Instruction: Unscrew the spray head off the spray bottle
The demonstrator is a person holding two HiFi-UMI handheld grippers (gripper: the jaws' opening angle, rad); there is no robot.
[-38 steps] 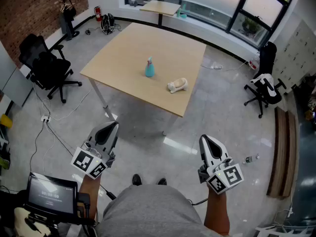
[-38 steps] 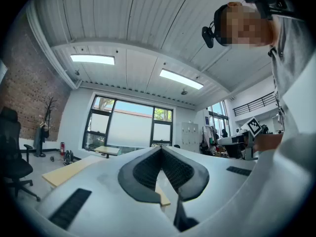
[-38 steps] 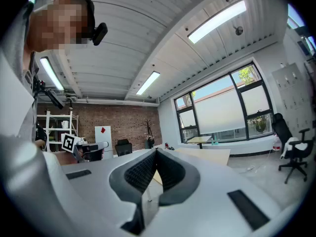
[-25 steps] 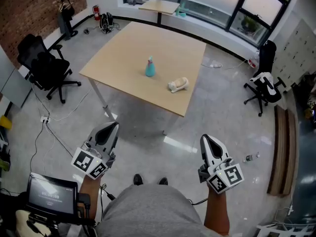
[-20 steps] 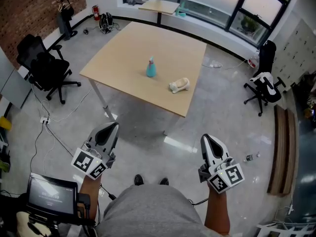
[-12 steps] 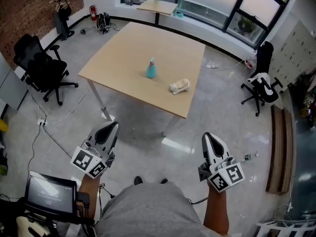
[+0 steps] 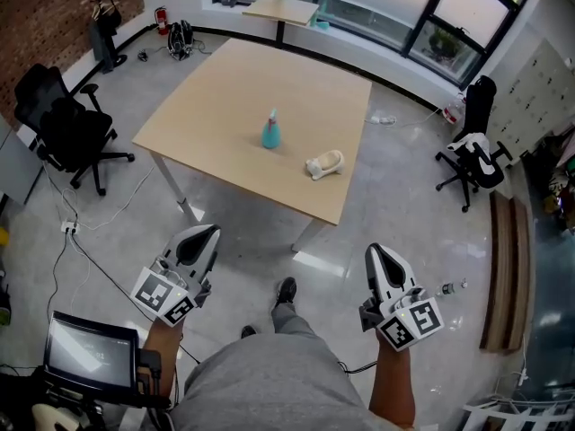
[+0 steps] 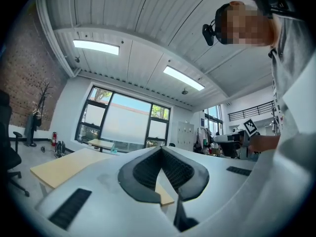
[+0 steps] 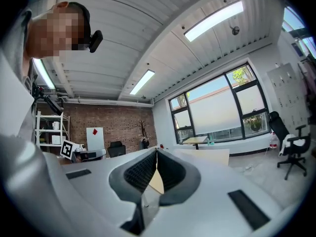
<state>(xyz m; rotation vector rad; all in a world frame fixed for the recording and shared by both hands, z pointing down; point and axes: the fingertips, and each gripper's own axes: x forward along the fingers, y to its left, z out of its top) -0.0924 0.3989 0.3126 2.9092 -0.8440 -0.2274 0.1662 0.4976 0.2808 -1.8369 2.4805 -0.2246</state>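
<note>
An open office room: black swivel chairs (image 7: 63,126) on a polished grey floor (image 7: 386,196), a wooden table (image 7: 225,88), tall windows (image 7: 467,12), a brick wall (image 7: 36,16), lockers (image 7: 539,88).

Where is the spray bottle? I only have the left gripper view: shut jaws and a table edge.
Observer: The spray bottle stands upright near the middle of the table.
Operator: Anything else on it?
Observer: One pale object lies to the bottle's right in the head view, apart from it.
Operator: And the right gripper?
Observer: The right gripper is shut and empty, held over the floor.
</note>
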